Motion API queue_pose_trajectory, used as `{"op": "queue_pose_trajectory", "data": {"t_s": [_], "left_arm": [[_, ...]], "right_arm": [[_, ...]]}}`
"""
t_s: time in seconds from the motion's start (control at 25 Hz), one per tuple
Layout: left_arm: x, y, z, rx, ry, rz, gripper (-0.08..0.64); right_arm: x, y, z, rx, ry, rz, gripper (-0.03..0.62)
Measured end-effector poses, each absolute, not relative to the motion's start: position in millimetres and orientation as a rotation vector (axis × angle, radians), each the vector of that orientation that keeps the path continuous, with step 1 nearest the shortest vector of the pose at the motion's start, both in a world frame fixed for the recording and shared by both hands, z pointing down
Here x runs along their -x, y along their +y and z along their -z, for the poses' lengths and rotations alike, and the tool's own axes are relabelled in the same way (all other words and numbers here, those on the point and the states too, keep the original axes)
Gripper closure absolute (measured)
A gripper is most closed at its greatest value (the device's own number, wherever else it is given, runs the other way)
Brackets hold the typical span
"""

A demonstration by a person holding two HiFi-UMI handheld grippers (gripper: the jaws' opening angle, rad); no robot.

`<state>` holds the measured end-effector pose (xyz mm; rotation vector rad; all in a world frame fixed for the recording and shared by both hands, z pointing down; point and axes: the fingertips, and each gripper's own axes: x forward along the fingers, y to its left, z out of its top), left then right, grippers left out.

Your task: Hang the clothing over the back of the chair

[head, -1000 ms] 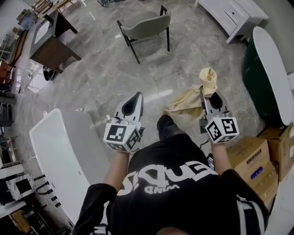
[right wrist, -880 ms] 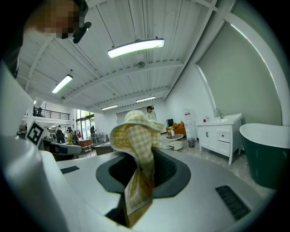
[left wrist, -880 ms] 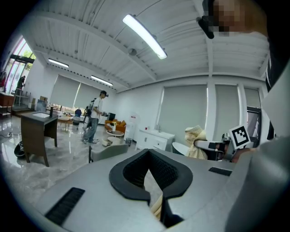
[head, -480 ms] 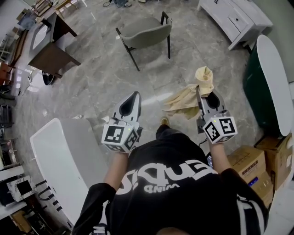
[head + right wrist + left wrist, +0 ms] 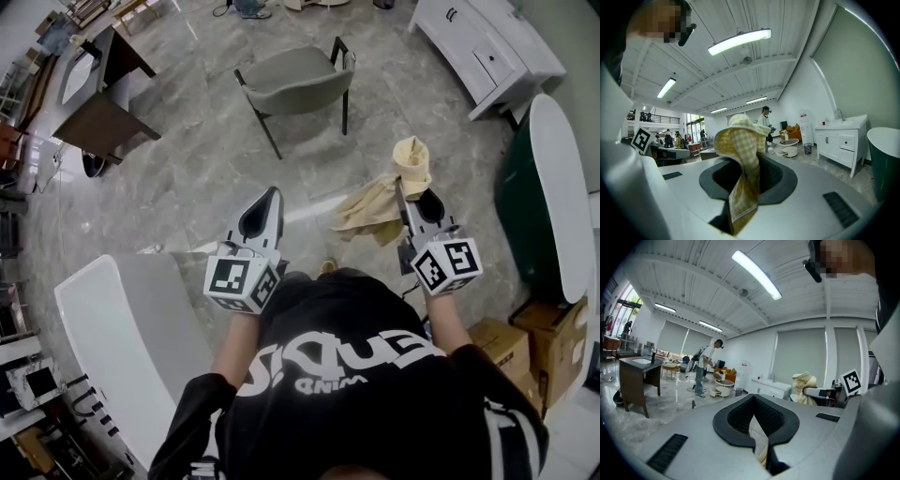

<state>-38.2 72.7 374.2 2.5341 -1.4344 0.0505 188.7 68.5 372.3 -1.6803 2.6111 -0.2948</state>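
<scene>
A grey upholstered chair [image 5: 300,80] with black legs stands on the marble floor ahead of me, its back facing me. My right gripper [image 5: 413,193] is shut on a yellow checked cloth [image 5: 380,204]. One end of the cloth bunches above the jaws and the rest hangs down to the left. In the right gripper view the cloth [image 5: 740,140] is pinched between the black pads. My left gripper [image 5: 270,195] is held level beside it, jaws together with nothing in them. The left gripper view shows the right gripper [image 5: 820,392] carrying the cloth [image 5: 804,385].
A white oval table [image 5: 122,328] is at my left. A dark green tub with a white rim [image 5: 553,178] and cardboard boxes [image 5: 525,342] are at my right. A white cabinet [image 5: 487,47] stands far right, a dark desk [image 5: 103,94] far left. A person [image 5: 704,366] stands in the distance.
Both grippers and I have moved forward across the floor toward the chair, which now sits lower and nearer in the head view. The cloth stays in the right gripper.
</scene>
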Motion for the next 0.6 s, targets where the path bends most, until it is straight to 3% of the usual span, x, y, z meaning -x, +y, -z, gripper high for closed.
{"op": "queue_pose_trajectory", "data": {"t_s": [0.6], "left_arm": [[44.9,-4.9,-369.9,-2.548,-1.467,-0.015,0.545]], "right_arm": [[-182.0,-7.4,-365.0,1.636,2.649,0.261,0.504]]}}
